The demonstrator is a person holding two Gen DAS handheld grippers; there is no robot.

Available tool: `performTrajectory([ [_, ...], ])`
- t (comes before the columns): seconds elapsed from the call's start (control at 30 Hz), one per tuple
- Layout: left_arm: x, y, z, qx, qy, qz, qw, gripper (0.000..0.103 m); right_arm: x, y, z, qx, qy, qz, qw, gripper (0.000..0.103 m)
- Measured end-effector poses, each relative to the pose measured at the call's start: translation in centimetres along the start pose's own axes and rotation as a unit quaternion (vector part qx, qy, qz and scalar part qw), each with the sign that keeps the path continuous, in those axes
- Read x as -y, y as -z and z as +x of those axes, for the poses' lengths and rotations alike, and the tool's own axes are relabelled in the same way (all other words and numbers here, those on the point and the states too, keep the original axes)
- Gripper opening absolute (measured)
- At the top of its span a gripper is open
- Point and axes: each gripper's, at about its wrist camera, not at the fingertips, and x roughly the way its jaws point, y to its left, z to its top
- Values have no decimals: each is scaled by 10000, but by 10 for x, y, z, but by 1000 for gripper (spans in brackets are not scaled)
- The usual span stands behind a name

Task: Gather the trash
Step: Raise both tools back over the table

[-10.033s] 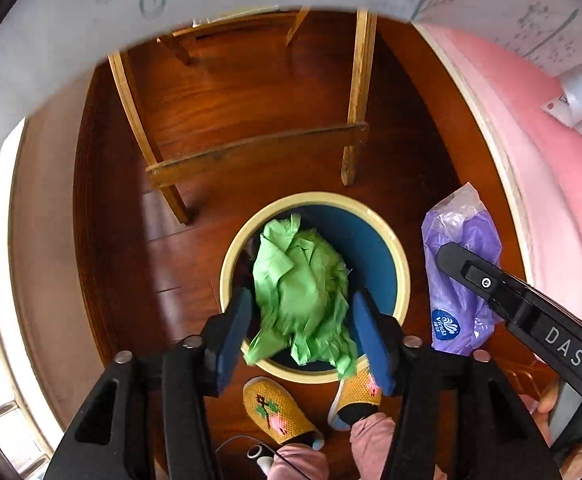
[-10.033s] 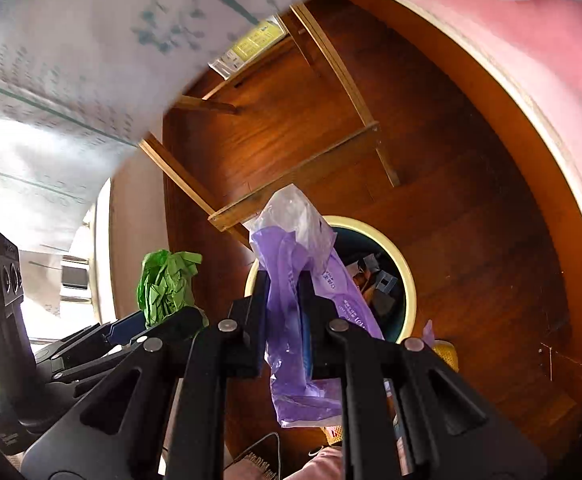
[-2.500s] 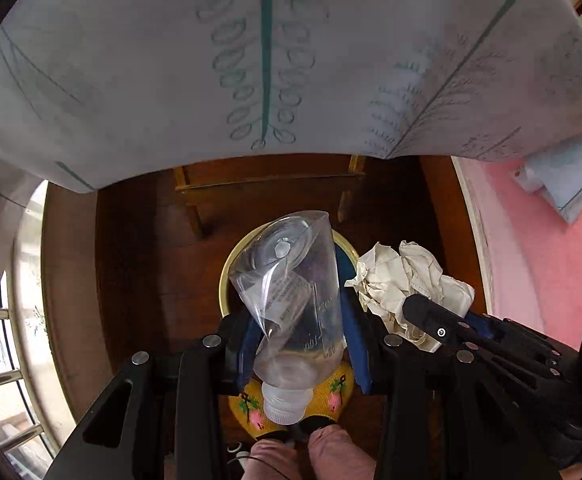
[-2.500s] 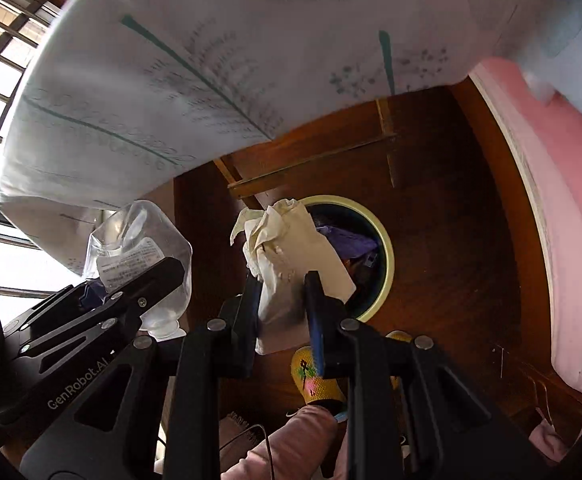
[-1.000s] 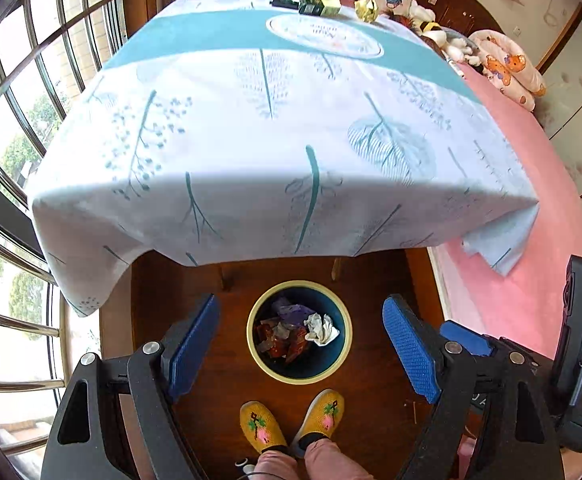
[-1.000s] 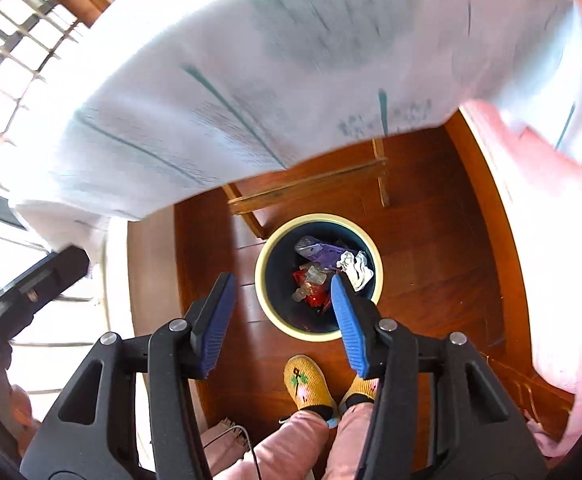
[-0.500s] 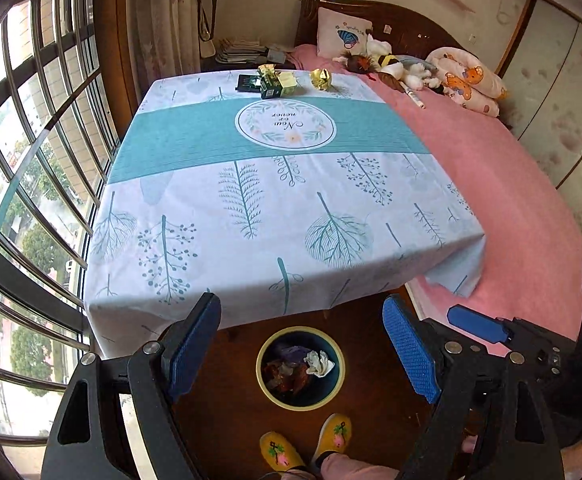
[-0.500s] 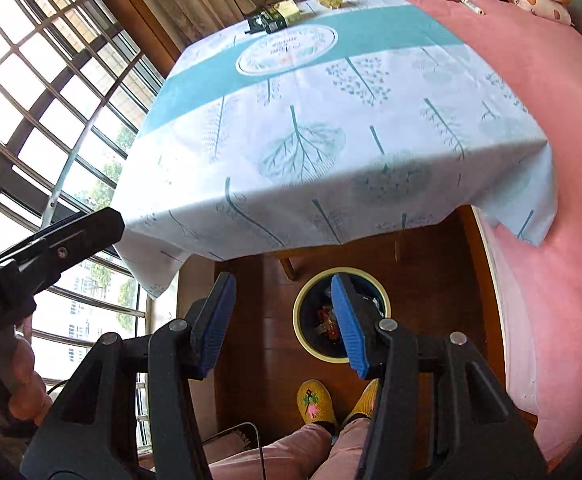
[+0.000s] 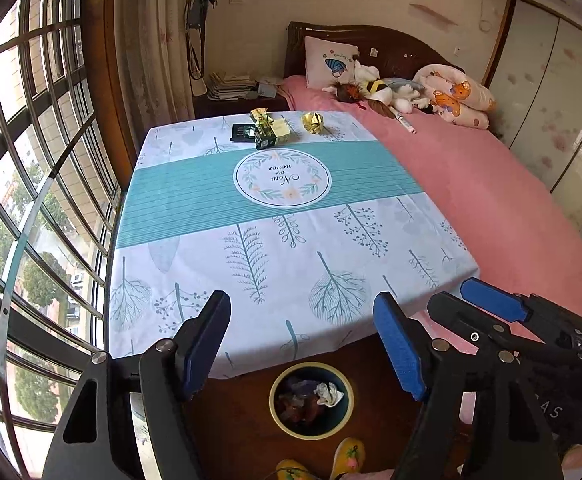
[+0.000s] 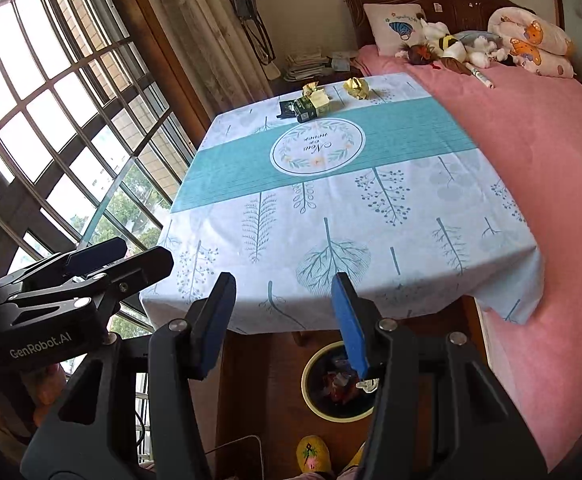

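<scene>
Blue-padded and spread wide with nothing between its fingers, the left gripper (image 9: 303, 344) hung above the near edge of a table draped in a white-and-teal tablecloth (image 9: 275, 240), as seen from the left wrist. A round yellow-rimmed trash bin (image 9: 311, 400) stood on the dark wood floor just beyond the cloth's hanging edge, holding a crumpled white paper (image 9: 328, 393) on top of reddish and purple scraps. At the far end of the table lay a dark green box (image 9: 271, 135), a black packet (image 9: 243, 132) beside it, a crumpled gold wrapper (image 9: 313, 123) and a smaller yellow wrapper (image 9: 259, 114). The right gripper (image 9: 491, 308) showed at the right, over a pink bed (image 9: 491, 184).

From the right wrist, the right gripper (image 10: 283, 316) also stood open and empty over the table's near edge. The trash bin (image 10: 311, 392) sat on the floor below, partly hidden by the right finger. The green box (image 10: 311, 107), gold wrapper (image 10: 357, 87) and yellow wrapper (image 10: 310, 88) rested at the table's far end, well apart from both grippers. The left gripper (image 10: 103, 256) reached in from the left, beside the window (image 10: 51, 100).
</scene>
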Motion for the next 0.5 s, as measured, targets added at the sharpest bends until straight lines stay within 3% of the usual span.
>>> performTrajectory([
  [0.3, -10, -38, 4, 310, 74, 32, 9995, 75, -6, -40, 0, 309, 151, -69, 9994, 47],
  [0.5, -13, -78, 28, 362, 65, -14, 9993, 75, 3, -76, 14, 339, 267, -106, 9990, 47],
])
